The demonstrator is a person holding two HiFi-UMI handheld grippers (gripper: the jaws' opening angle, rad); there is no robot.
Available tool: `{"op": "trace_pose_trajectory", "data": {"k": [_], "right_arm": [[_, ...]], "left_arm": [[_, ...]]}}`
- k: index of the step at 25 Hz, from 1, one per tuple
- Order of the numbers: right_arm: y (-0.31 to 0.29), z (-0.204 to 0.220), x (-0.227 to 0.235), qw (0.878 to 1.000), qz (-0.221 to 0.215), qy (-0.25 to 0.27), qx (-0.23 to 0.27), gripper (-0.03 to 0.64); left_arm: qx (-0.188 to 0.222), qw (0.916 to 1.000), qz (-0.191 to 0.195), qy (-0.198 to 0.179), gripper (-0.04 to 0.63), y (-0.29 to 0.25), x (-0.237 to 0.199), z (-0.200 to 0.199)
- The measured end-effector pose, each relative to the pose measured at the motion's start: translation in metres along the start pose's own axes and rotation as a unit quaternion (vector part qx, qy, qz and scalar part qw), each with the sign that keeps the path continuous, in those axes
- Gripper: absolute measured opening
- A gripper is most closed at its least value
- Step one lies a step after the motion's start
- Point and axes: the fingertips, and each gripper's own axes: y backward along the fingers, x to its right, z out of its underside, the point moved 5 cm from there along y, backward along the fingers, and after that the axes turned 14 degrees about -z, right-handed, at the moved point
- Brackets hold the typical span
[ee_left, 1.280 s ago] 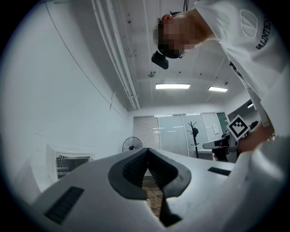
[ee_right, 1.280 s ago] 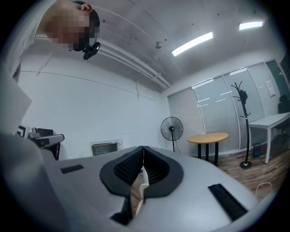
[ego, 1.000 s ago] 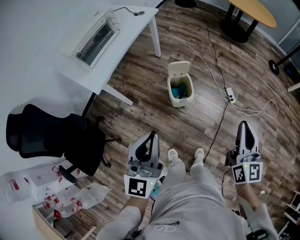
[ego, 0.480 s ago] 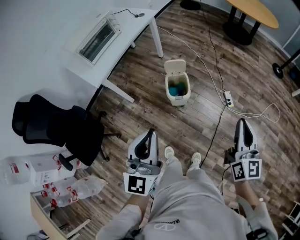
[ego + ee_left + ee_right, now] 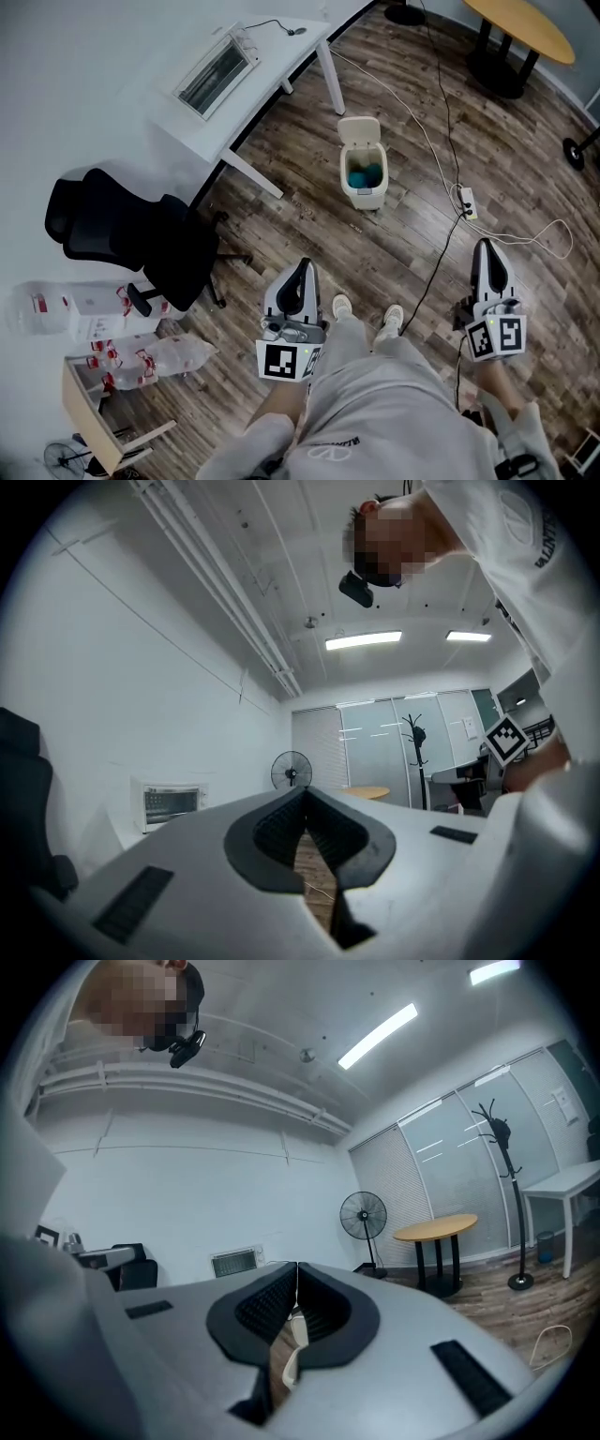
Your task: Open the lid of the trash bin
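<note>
In the head view a small cream trash bin point(image 5: 364, 176) stands on the wooden floor ahead of the person's feet. Its lid point(image 5: 359, 128) is tipped up at the back, and something blue-green shows inside. My left gripper point(image 5: 302, 267) is held low beside the left leg, well short of the bin, its jaws shut on nothing. At the right, my right gripper point(image 5: 486, 247) is shut and empty too. The left gripper view has my left gripper point(image 5: 305, 795) pointing across the room, and the right gripper view shows my right gripper point(image 5: 296, 1267) doing the same.
A white desk point(image 5: 281, 56) carrying a toaster oven point(image 5: 215, 71) stands to the bin's left, and a black office chair point(image 5: 127, 246) sits nearer. A power strip point(image 5: 466, 200) and cables trail right of the bin. Bottle packs point(image 5: 70, 314) lie at left. A round wooden table point(image 5: 525, 23) stands far right.
The head view has shifted, so the desk, chair and bin sit further right in the picture and look a little smaller. Both grippers stay shut in about the same place.
</note>
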Motion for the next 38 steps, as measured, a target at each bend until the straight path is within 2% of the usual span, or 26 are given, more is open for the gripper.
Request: {"op": "trace_pose_trajectory", "data": {"k": [4,11,24,38], "right_arm": [[0.017,0.006,-0.003,1.000,0.010,-0.002,-0.015,0.017],[0.025,0.010,-0.032,0.999,0.019,-0.010,-0.031,0.017],[0.018,-0.007,-0.070,0.999,0.025,0.009,-0.018,0.015],[0.014,-0.004,-0.084,0.999,0.021,0.009,-0.026,0.015]], "left_arm": [[-0.005,0.9999,0.001,0.009,-0.002,0.006,-0.002,0.003],[0.017,0.9996,0.016,0.017,-0.002,0.005,-0.026,-0.012],[0.039,0.9986,0.022,0.028,-0.002,0.016,-0.062,-0.022],[0.042,0.9985,0.020,0.031,-0.002,0.022,-0.072,-0.023]]}}
